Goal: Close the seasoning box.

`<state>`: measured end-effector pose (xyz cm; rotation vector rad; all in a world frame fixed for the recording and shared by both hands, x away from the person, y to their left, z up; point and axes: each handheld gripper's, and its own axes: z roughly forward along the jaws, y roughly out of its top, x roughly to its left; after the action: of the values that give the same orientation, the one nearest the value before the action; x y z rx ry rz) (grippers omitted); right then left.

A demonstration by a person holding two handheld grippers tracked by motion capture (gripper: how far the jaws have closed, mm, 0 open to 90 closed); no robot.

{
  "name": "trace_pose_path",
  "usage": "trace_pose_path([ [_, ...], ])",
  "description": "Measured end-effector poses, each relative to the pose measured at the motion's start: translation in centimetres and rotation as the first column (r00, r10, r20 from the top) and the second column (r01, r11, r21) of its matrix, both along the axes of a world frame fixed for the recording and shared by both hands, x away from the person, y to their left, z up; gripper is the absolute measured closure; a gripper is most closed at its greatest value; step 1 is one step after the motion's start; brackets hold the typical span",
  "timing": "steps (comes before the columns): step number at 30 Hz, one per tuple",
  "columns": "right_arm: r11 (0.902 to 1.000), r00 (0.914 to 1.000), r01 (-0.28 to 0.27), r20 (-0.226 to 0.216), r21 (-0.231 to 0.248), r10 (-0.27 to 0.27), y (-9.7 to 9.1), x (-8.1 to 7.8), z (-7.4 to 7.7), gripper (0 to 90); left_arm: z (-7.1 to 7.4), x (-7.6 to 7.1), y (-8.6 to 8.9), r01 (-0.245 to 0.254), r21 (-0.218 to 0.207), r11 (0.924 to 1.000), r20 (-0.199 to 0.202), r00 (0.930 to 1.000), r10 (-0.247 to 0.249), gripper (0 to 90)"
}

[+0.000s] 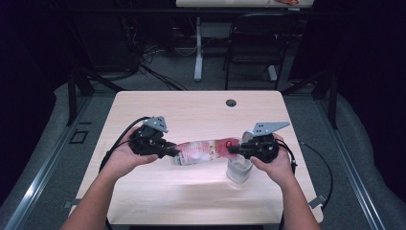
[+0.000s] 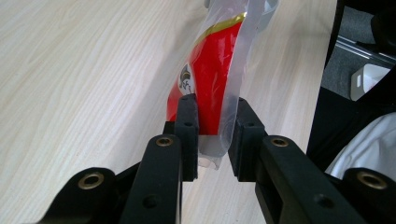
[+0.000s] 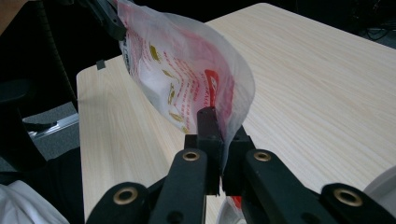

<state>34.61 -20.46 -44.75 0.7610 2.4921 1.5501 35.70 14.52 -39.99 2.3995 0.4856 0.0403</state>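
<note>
A clear plastic bag (image 1: 203, 151) printed in red and white hangs stretched between my two grippers above the wooden table (image 1: 191, 110). My left gripper (image 1: 174, 152) pinches the bag's left end. In the left gripper view the red bag (image 2: 210, 79) runs down between the jaws of that gripper (image 2: 215, 102) and touches both pads. My right gripper (image 1: 232, 149) is shut on the bag's right end. Seen from the right gripper view, the bag (image 3: 182, 60) billows up from the closed jaws of the right gripper (image 3: 224, 123). A clear cup (image 1: 238, 170) stands on the table just below the right gripper.
A round cable hole (image 1: 231, 103) sits near the table's far edge. Behind the table stand a black chair (image 1: 253, 38) and the white leg of another table (image 1: 197, 48). Cables (image 1: 313, 153) trail from both grippers over the table's sides.
</note>
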Motion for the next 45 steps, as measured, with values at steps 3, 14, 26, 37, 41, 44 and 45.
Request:
trace_pose_path([
  [3, 1.0, 1.0, 0.001, -0.003, 0.003, -0.001, -0.1, 0.0, 0.0, 89.1, 0.1, 0.1, -0.1, 0.004, 0.001, 1.0, 0.0, 1.0, -0.004, 76.6],
  [14, 0.9999, 0.9999, 0.011, -0.011, 0.002, -0.011, -0.6, 0.1, -0.1, 89.0, 1.2, 0.2, -0.7, 0.009, 0.008, 0.9999, 0.008, 0.9999, -0.009, 77.1],
  [26, 0.9998, 0.9997, 0.018, -0.014, 0.006, -0.018, -0.9, 0.0, -0.2, 89.0, 1.9, 0.4, -1.2, 0.017, 0.014, 0.9997, 0.014, 0.9997, -0.018, 77.7],
  [37, 0.9998, 0.9996, 0.019, -0.018, 0.009, -0.019, -1.2, 0.1, -0.2, 87.6, 2.4, 0.6, -1.5, 0.027, 0.028, 0.9992, 0.014, 0.9995, -0.028, 77.8],
  [41, 0.9997, 0.9996, 0.023, -0.014, 0.003, -0.023, -1.3, 0.1, -0.2, 85.7, 2.4, 0.7, -1.6, 0.029, 0.026, 0.9992, 0.008, 0.9995, -0.029, 77.8],
  [44, 0.9995, 0.9994, 0.03, -0.016, 0.006, -0.029, -1.5, 0.1, -0.2, 84.0, 2.5, 0.7, -1.7, 0.03, 0.026, 0.9992, 0.009, 0.9995, -0.03, 77.8],
  [45, 0.9994, 0.9993, 0.033, -0.016, 0.006, -0.033, -1.6, 0.1, -0.2, 83.3, 2.6, 0.7, -1.8, 0.031, 0.028, 0.9991, 0.009, 0.9995, -0.031, 77.8],
])
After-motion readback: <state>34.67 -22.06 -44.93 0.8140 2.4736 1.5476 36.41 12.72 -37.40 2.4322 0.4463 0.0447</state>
